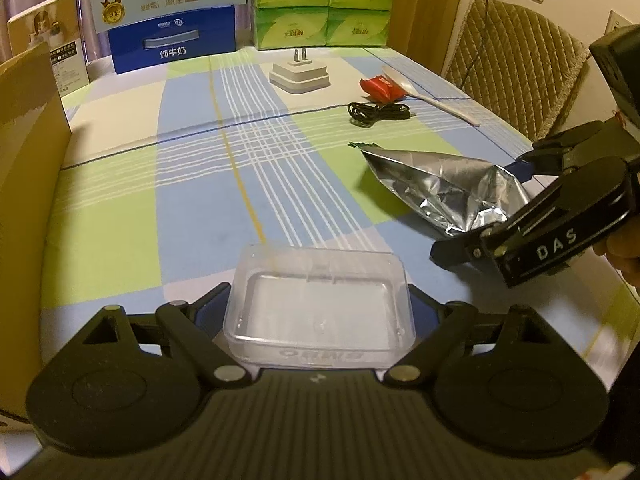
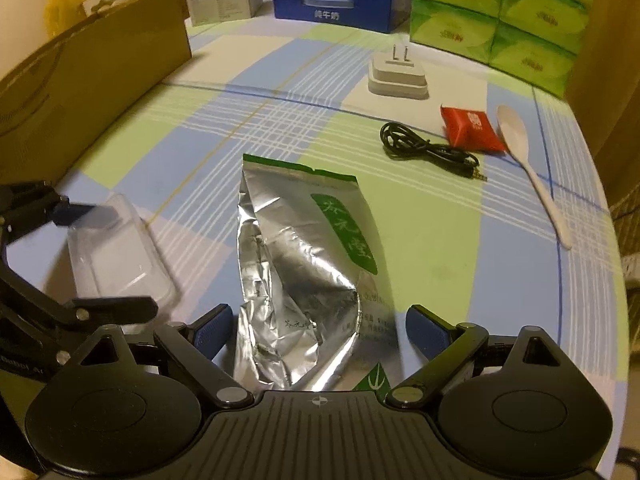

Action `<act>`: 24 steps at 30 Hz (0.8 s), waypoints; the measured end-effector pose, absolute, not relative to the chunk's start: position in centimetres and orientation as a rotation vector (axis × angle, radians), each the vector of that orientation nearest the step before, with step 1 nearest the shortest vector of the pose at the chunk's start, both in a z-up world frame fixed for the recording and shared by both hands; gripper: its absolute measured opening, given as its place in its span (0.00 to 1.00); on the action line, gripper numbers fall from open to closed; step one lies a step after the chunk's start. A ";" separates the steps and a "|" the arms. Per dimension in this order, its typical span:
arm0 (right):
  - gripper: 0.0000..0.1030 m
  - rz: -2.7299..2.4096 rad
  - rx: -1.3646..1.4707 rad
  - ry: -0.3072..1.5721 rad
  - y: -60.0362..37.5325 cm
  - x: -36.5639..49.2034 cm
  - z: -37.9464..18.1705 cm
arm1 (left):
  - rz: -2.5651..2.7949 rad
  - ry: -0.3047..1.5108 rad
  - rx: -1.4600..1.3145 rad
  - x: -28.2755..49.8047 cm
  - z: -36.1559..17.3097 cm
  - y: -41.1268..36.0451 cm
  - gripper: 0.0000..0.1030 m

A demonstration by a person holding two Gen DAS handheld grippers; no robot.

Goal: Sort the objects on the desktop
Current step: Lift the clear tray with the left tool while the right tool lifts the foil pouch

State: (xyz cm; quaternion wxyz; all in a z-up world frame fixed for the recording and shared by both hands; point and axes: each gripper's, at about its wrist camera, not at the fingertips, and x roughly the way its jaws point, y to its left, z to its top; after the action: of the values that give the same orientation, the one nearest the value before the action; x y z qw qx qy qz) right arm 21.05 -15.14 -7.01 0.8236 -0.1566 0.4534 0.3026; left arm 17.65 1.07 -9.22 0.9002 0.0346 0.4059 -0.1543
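A clear plastic box [image 1: 320, 312] sits between the fingers of my left gripper [image 1: 320, 296], which press on both of its sides. In the right wrist view the same box [image 2: 116, 248] is low over the checked tablecloth, with the left gripper [image 2: 116, 256] around it. My right gripper [image 2: 318, 330] stands open with a gap on each side of the crumpled silver foil bag [image 2: 304, 264]. The left wrist view shows that bag [image 1: 440, 184] between the right gripper's [image 1: 492, 204] spread fingers.
Farther back lie a coiled black cable [image 2: 424, 146], a red packet [image 2: 470, 128], a white plastic spoon [image 2: 520, 140] and a white plug adapter [image 2: 398, 78]. An open cardboard box [image 2: 92, 68] stands at the left. Green tissue packs [image 2: 500, 12] and a blue milk carton [image 2: 332, 4] line the back.
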 end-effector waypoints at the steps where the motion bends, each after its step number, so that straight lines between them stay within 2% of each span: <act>1: 0.89 0.646 -0.331 0.962 -15.1 21.0 -7.1 | -0.318 0.839 0.073 17.7 -9.2 1.1 0.83; 4: 0.83 0.645 -0.331 0.950 -14.9 20.9 -7.0 | -0.307 0.837 0.064 17.9 -9.2 1.2 0.81; 6: 0.73 0.624 -0.318 0.941 -14.8 20.8 -6.8 | -0.303 0.839 0.062 18.0 -9.2 1.2 0.81; 11: 0.66 0.610 -0.318 0.938 -14.6 20.5 -6.6 | -0.293 0.843 0.092 17.7 -9.3 0.9 0.81; 13: 0.57 0.597 -0.314 0.930 -14.7 20.5 -6.4 | -0.286 0.845 0.092 17.5 -9.3 0.9 0.81; 20: 0.53 0.583 -0.294 0.926 -14.8 20.6 -6.3 | -0.268 0.847 0.104 17.3 -9.3 1.0 0.81; 24: 0.52 0.580 -0.288 0.924 -14.7 20.6 -6.2 | -0.252 0.854 0.112 17.1 -9.5 0.9 0.85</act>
State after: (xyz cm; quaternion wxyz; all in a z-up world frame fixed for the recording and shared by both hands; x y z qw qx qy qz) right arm 20.61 -14.72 -6.22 0.8451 -0.1363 0.4378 0.2748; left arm 17.13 0.94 -9.45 0.9011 0.0541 0.4126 -0.1217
